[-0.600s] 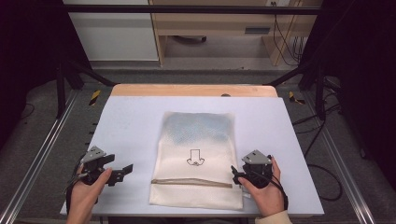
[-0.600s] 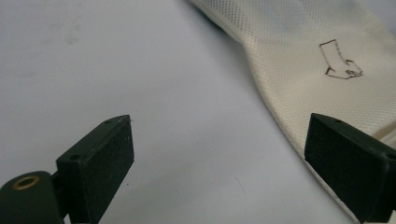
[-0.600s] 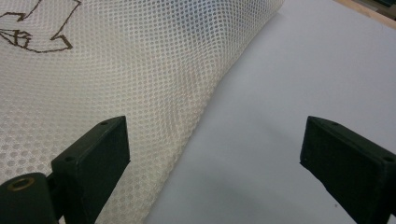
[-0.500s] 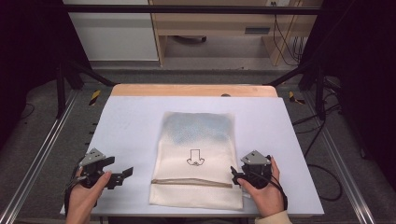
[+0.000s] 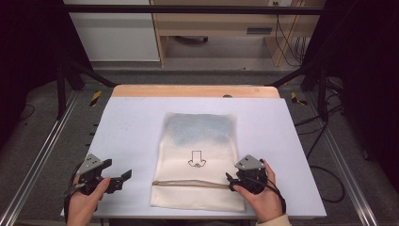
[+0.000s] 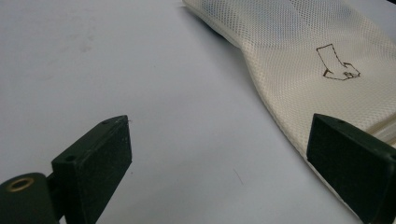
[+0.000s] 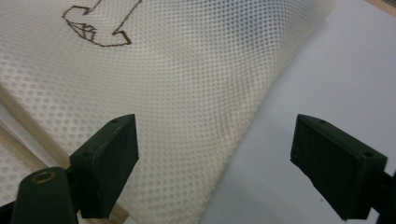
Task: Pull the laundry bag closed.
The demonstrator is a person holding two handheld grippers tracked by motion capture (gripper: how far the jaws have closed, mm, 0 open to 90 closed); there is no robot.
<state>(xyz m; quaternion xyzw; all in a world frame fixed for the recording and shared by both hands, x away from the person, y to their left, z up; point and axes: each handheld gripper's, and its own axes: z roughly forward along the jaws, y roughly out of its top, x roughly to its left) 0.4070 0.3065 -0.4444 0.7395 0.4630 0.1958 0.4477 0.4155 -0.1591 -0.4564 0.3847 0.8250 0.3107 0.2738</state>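
Note:
A cream mesh bag (image 5: 197, 141) lies flat in the middle of the white table top (image 5: 131, 122), with a small arrow print (image 5: 196, 159) and a zipper (image 5: 188, 183) across its near end. My left gripper (image 5: 123, 178) rests on the table to the bag's left, jaws open and pointing toward it. In the left gripper view the left gripper (image 6: 224, 144) has bare table between its jaws, and the bag (image 6: 317, 56) lies ahead on the right. My right gripper (image 5: 230, 181) sits at the bag's right edge by the zipper end. The right gripper (image 7: 219, 140) stands open over the bag's edge (image 7: 196, 93).
A wooden strip (image 5: 195, 91) runs along the table's far edge, with cabinets and cables beyond it. Metal rails (image 5: 42, 155) flank the table on both sides. Bare table top lies left and right of the bag.
Both hands have eased slightly toward the table's near edge, the right one also a touch toward the bag. The bag lies as before.

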